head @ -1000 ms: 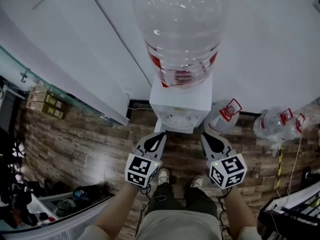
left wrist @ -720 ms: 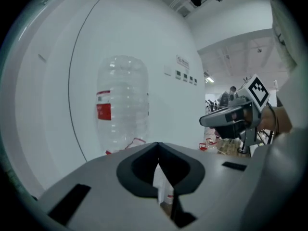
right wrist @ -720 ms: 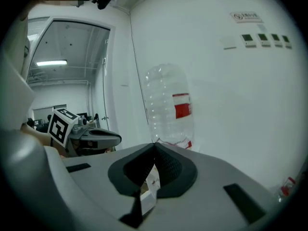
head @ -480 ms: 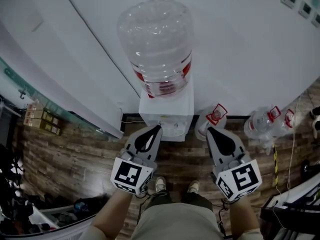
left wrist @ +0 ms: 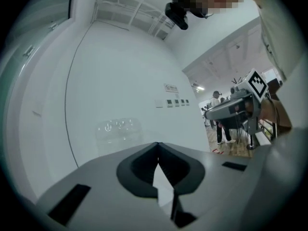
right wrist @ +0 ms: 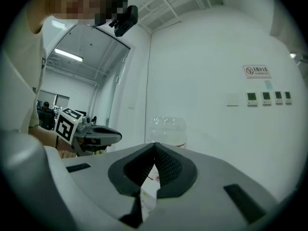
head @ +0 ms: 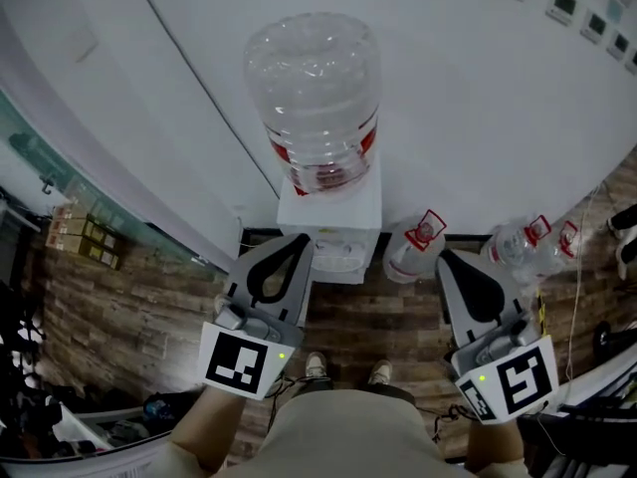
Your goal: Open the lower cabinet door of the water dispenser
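Jaws on the left gripper and the right gripper are squeezed together on nothing, near the water dispenser; its lower cabinet door hides below, likely light and stiff, so pull its edge

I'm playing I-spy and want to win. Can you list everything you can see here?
Water dispenser: one, white, against the wall, centre.
Big bottle: one, clear with red label, on the dispenser.
Spare bottles: at least two, clear, floor right of the dispenser.
Wall panels: a row, white, upper right.
Boxes: a few, brown, far left.
Floor: one, brown wood, below.
Shoes: two, pale, bottom centre.
Left gripper: one, grey, lower left, shut, empty.
Right gripper: one, grey, lower right, shut, empty.
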Motion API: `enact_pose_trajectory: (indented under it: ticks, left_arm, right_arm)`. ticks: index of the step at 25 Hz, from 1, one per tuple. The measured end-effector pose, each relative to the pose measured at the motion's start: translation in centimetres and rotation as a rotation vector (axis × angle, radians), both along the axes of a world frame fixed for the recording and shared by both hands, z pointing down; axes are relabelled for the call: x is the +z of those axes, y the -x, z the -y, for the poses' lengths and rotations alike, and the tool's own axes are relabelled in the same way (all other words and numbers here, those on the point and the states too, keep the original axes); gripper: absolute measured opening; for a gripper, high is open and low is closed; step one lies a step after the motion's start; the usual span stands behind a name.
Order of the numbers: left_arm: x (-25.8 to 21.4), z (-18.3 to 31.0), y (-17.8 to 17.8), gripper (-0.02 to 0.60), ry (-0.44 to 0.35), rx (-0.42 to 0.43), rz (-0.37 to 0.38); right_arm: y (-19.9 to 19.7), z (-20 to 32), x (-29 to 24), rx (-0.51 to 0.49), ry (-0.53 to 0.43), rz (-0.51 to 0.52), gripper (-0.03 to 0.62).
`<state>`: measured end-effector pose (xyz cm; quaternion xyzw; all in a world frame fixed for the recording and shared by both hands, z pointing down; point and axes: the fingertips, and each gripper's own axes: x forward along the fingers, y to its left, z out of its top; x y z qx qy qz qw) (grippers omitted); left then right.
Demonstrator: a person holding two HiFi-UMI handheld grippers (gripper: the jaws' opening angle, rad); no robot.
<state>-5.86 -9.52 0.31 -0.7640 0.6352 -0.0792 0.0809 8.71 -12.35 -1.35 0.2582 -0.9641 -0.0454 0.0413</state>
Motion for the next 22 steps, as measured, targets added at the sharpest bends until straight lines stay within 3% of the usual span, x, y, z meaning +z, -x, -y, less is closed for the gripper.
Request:
enact_pose_trajectory:
  ticks: [3,22]
  left_arm:
    - [-0.9,-0.7,-0.3,0.006,-0.022,-0.003,0.058]
    - [-1.6,-1.5,-0.1,0.006,-0.006,-0.001,0.000]
  right_arm:
    - [-0.5,-1.0,-1.8,0.005,-0.044,0.016,0.006]
    - [0.4,-1.1,-1.8,-0.036,-0.076,-0.017,0.006]
